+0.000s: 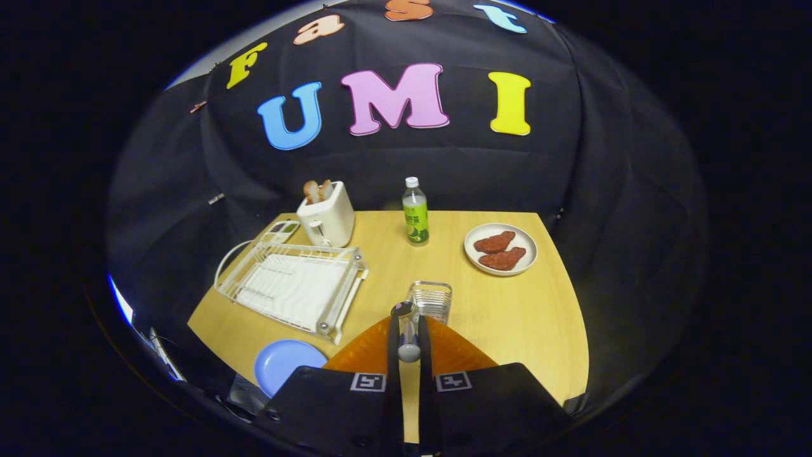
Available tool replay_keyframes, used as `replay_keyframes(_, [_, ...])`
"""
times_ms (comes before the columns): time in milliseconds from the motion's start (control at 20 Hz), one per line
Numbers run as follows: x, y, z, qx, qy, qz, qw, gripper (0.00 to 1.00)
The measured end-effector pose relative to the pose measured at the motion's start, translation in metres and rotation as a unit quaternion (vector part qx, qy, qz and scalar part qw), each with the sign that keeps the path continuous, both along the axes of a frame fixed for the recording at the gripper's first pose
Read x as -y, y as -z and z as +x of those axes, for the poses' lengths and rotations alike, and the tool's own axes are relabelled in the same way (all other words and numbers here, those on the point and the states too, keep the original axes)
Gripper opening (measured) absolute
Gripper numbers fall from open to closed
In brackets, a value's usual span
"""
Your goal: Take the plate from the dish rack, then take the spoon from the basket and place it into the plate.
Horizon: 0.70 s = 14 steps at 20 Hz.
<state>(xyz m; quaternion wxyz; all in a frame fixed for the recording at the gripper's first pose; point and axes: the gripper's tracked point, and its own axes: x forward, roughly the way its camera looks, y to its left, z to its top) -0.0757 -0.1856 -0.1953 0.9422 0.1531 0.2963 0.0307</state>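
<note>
Above table (495, 317), gripper (409, 330) seemingly clamping spoon (408, 339)

The gripper (409, 336) clamped the spoon (407, 330) between both fingers, bowl end forward (just before the wire basket (431, 298)); the blue plate (282, 365) lay beside the dish rack (292, 285).

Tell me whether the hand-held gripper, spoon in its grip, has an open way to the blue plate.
Probably yes. The hand-held gripper is shut on the spoon, and the blue plate lies bare on the table beside the fingers, nearer than the dish rack, with nothing between.
</note>
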Motion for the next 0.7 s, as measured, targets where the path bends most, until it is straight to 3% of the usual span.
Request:
replay_keyframes(300, [-0.102,-0.039,-0.034,0.029,-0.065,0.062,0.995,0.14])
replay_keyframes(500, [-0.174,-0.011,-0.055,0.006,-0.123,0.052,0.991,0.14])
replay_keyframes(700, [-0.221,0.035,-0.056,-0.032,-0.15,0.024,0.988,0.14])
